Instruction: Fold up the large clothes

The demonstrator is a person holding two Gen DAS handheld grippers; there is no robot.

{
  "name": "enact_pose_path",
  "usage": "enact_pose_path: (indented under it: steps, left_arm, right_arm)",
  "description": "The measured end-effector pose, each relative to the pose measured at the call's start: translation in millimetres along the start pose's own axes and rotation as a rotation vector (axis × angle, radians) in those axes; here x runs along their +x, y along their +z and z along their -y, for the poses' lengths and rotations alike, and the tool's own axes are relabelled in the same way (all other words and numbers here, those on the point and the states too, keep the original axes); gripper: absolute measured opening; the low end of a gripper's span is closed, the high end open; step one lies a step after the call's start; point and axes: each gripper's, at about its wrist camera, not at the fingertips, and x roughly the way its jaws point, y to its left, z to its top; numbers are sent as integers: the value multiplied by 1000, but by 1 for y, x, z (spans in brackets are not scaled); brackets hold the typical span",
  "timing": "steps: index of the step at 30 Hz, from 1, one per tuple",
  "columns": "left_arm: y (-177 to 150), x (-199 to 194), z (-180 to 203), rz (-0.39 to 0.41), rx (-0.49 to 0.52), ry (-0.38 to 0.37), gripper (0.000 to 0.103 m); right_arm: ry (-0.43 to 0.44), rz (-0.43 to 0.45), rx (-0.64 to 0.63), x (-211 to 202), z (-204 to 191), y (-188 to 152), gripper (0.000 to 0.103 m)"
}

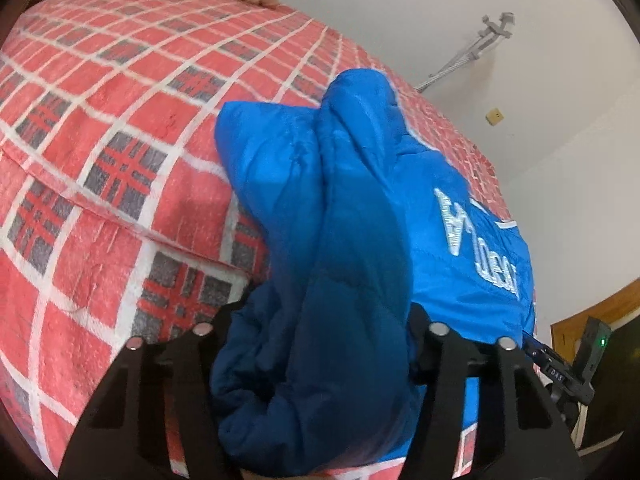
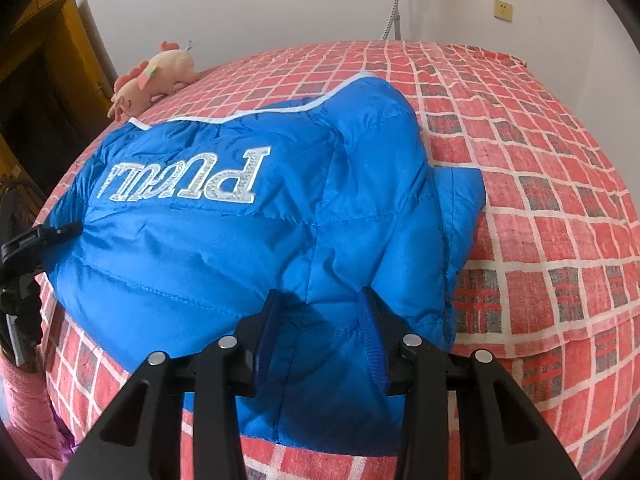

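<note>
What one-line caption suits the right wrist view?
Right hand-held gripper pinches a blue puffer jacket on a red plaid bedspread, plush toy behind.

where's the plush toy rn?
In the right wrist view the pink plush toy lies at the bed's far-left edge, beyond the blue jacket and apart from it, below the white wall.

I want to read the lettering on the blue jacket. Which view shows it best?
The right wrist view: the silver lettering lies whole and upside down on the blue jacket. The left wrist view shows it sideways, squeezed near the edge.
</note>
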Motion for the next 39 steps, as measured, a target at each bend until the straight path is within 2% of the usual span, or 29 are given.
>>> enact_pose_path:
  steps: [3,4,7,8,9,13,16,20,27,36,39]
  left_arm:
    - [3,-11,10,10,22,8,48]
    - [3,-14,14,13,31,16,48]
    - [7,-26,33,32,56,48,47]
    - [8,-29,38,36,63,13,40]
    - [10,-36,50,39,78,-23,40]
    - [14,-58,111,97,212,-46,40]
    - [12,-57,162,98,314,-56,40]
    - [3,-34,220,56,426,-79,39]
    - [-21,26,276,-27,530,-71,38]
    - [-43,92,282,-165,568,-67,39]
    - [-50,104,277,-178,580,-63,39]
  right_arm:
    - [41,-5,33,-15,4,6,41]
    - [42,20,20,-27,3,8,41]
    - [-26,96,-20,-56,0,10,45]
    - [-36,107,-24,-62,1,10,46]
    - [-38,110,-22,-66,3,10,46]
    - [-35,101,-10,-73,13,5,46]
    - [-35,112,0,-80,21,-1,46]
    - [-28,119,18,-82,25,-5,46]
    - [-27,110,37,-80,37,-10,47]
    - [-21,77,37,-65,40,-10,47]
    - [-15,61,46,-59,41,-11,47]
